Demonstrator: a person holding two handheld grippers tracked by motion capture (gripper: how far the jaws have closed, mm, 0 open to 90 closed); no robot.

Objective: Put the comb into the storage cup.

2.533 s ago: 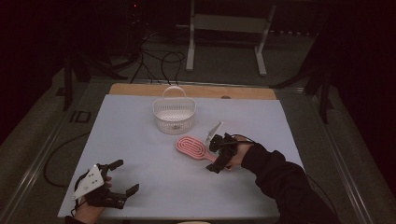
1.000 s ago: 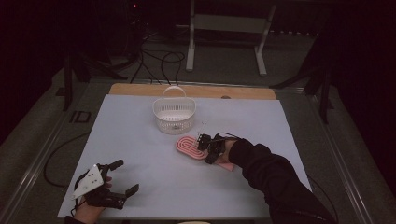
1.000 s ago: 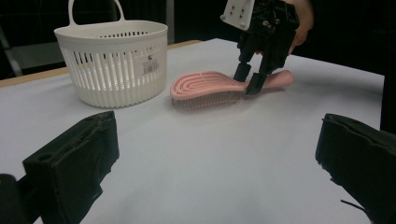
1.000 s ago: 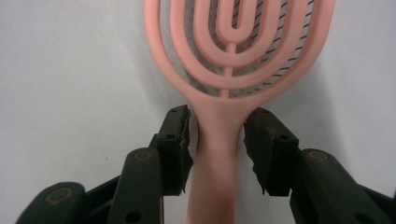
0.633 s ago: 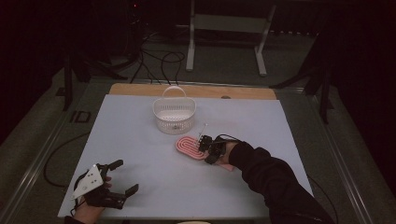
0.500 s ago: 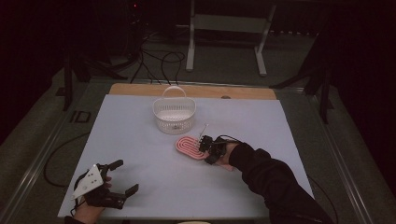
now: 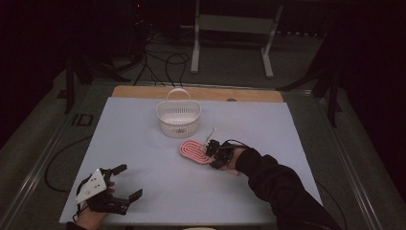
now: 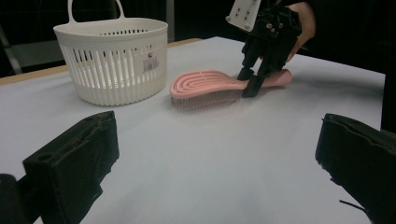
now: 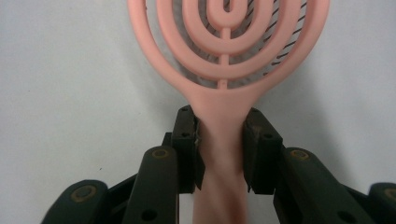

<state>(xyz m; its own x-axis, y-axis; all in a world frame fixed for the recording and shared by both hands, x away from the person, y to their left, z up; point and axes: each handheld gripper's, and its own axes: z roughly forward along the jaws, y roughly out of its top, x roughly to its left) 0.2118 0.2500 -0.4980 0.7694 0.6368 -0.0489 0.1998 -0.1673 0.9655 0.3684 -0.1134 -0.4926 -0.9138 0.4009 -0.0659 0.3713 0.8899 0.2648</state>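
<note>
Right gripper [image 9: 219, 154] clamps the pink hairbrush [image 9: 224, 56] by its handle neck.
Jaws, just closing, press both handle sides so it lifts level toward the white basket [image 7: 178, 116]; left gripper [image 7: 119, 187] rests wide-jawed, empty, on the surface [image 7: 143, 143].

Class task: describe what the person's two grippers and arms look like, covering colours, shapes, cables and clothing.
Both grippers are black with two blocky jaws. The left gripper carries a grey three-cornered plate on top; the right gripper trails a thin cable. The right arm wears a dark long sleeve.

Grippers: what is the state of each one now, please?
Left gripper: open, holding nothing.
Right gripper: jaws just closing, shut on the pink plastic hairbrush at its handle.
</note>
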